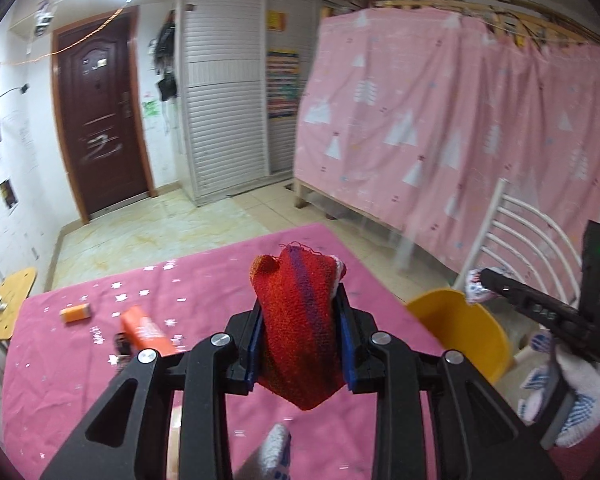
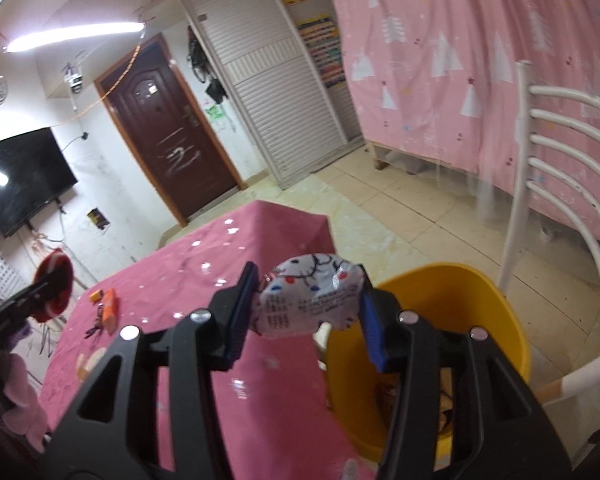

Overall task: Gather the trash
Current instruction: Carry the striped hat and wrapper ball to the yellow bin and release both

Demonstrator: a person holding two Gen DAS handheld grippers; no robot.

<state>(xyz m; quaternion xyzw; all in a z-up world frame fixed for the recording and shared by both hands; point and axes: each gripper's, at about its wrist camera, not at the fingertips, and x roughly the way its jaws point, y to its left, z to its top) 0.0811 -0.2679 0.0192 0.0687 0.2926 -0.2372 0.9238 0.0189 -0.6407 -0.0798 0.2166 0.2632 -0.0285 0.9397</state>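
Trash: silver wrapper (image 2: 310,294) clamped in R gripper (image 2: 306,312), beside the yellow bin (image 2: 496,320); L gripper (image 1: 300,336) pinches a red knit cloth (image 1: 300,320) above the pink tablecloth (image 1: 80,380). Tiled floor, brown door (image 1: 100,120), pink curtain (image 1: 460,120), white chair (image 2: 560,168). Orange box (image 1: 146,330) blurred; wrapper print too small to read.

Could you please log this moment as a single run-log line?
left tongs: shut on red cloth | right tongs: shut on white wrapper beside yellow bin | orange box on table
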